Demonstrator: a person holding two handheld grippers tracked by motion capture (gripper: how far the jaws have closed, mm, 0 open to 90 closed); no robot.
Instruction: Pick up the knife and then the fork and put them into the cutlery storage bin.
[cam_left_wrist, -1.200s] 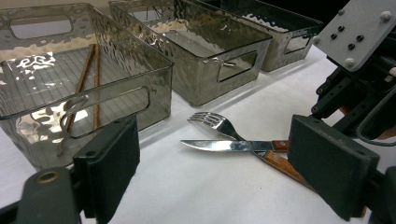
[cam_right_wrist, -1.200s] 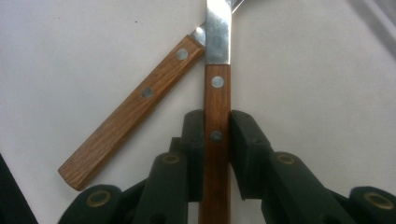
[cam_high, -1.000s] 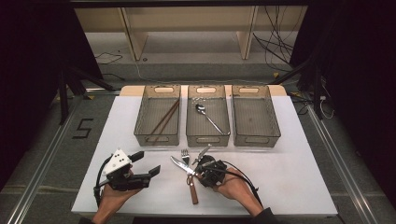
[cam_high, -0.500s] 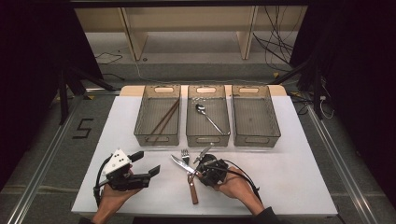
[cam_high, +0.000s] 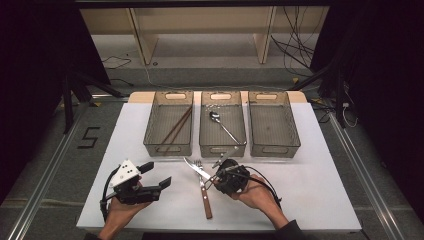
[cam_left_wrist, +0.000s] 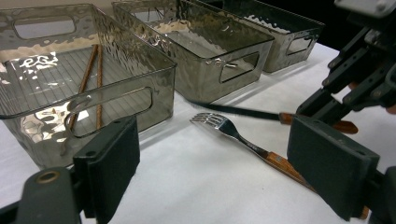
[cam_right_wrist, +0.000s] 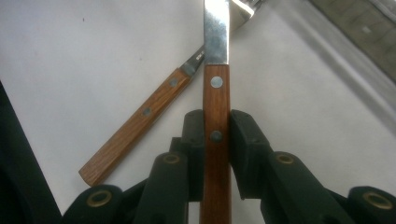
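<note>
The right gripper (cam_right_wrist: 215, 140) pinches the knife (cam_right_wrist: 216, 93) by its wooden handle, low centre in the high view, blade running up and left over the fork (cam_high: 202, 187) lying on the table. The empty right bin (cam_high: 290, 131) sits up and right of it, so the blade points the wrong way. The left gripper (cam_high: 152, 177) idles at lower left, jaws wide, holding nothing.

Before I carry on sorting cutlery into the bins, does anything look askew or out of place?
Little stands out. The wooden-handled fork lies loose on the white table, outside the three smoky plastic bins. The right gripper is clamped on the wooden-handled knife, whose blade crosses over the fork. No spills or damage.
</note>
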